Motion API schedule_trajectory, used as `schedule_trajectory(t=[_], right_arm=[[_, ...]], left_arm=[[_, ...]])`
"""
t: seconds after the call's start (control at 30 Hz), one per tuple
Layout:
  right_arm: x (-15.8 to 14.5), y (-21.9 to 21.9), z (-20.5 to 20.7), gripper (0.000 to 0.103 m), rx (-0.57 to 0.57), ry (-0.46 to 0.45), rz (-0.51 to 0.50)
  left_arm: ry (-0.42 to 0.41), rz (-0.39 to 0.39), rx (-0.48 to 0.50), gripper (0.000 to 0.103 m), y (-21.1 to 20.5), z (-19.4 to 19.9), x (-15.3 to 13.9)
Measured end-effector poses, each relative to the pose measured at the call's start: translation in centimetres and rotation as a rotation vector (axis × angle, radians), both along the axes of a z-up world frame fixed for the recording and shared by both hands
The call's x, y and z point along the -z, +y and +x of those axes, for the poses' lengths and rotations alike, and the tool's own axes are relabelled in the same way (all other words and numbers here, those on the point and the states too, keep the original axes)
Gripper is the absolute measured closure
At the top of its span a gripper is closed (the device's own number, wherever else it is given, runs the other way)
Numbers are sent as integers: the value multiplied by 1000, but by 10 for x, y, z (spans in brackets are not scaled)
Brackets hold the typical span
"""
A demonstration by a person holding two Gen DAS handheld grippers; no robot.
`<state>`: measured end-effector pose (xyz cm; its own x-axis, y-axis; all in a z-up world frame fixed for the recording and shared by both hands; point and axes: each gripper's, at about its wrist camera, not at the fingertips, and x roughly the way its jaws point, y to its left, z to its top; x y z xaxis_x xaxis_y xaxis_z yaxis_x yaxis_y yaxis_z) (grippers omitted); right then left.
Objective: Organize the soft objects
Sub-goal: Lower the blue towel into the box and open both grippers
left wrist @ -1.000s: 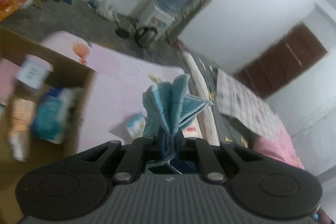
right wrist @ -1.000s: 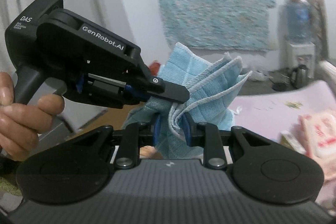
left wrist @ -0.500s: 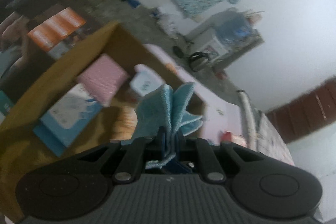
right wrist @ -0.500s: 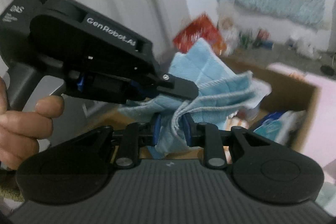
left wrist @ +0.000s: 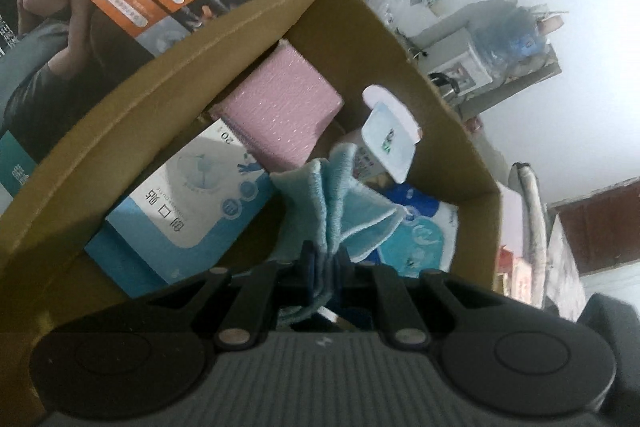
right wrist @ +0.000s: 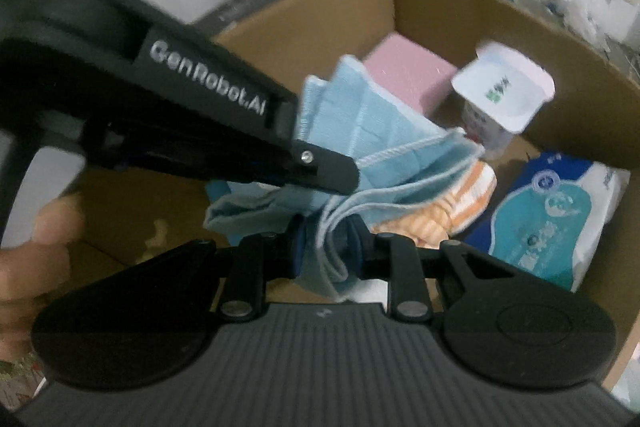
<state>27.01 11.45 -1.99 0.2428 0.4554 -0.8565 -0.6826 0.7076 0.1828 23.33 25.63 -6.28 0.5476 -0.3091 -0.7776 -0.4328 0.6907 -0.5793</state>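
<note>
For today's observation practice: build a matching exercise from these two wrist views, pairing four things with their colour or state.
Things:
1. cloth
2. block
3. cardboard box
4. tub

States:
A. pink, lying in the box
B. white lid, standing in the box
C. brown, open on top
D. light blue, gripped by both jaws

Pairs: 1-D, 2-A, 3-C, 4-B

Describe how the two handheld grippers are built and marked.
Both are matte black plastic. The right gripper has a ribbed grey top, two round side discs, silver rivets on its finger links and blue pads. The left gripper shows white "GenRobot.AI" lettering on its side and a silver screw. No cables or sleeves show.
</note>
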Motion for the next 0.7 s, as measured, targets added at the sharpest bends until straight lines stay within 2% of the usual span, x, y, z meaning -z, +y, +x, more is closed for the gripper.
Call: schedule_trajectory(t=[0.1,0.2,0.47,0.57,0.6,0.67,0.7], right_arm=[[-2,4,4,79,15,-6,-33],[-14,-3,-2,75,19,-17,5],[-74,-90,-47,70,114,-81,203],[-80,-121,-53,69,150,-102,243],[-83,-132,-61,69,162,-103,258],[-81,-153,-70,68,191,-103,288],[-83,-165,-76,66,206,-105,306]], left_arm=[[23,14,3,93,0,3,9],[35,18,-1,93,0,5,13],[128,53,23,92,-7,20,35],[133,86,35,91,-14,24,37],[130,97,38,89,-16,24,35],[116,109,40,76,-19,21,29],[104,103,41,58,-19,19,25]])
